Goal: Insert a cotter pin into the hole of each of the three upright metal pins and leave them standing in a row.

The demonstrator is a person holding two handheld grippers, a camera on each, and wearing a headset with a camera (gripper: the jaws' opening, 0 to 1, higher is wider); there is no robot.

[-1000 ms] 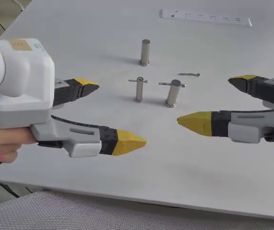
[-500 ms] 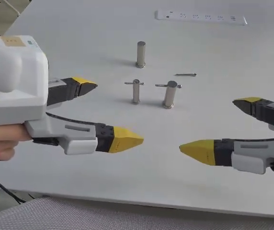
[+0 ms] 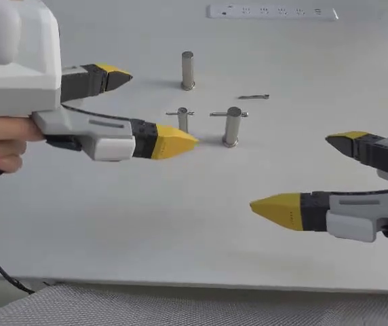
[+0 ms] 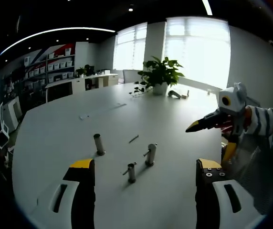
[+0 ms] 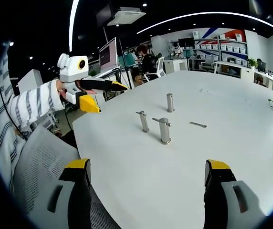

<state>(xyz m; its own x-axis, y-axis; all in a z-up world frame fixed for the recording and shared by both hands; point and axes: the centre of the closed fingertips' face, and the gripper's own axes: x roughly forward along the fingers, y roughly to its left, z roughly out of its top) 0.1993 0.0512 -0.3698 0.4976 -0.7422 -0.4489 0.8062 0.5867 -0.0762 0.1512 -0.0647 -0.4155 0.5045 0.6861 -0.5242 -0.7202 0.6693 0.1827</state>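
Pins stand on the white table in my head view. The far pin stands alone at the back. Nearer me, the thin pin and the thick pin stand side by side, each with a cotter pin through its top. A loose cotter pin lies flat to the right, touching none of them. My left gripper hangs wide open left of the pins, and my right gripper is wide open too, nearer me. In the left gripper view my jaws are far apart, with all three pins ahead between them and the right gripper off to the right. In the right gripper view the jaws are far apart as well. The thick pin is closest, and the loose cotter pin lies near it.
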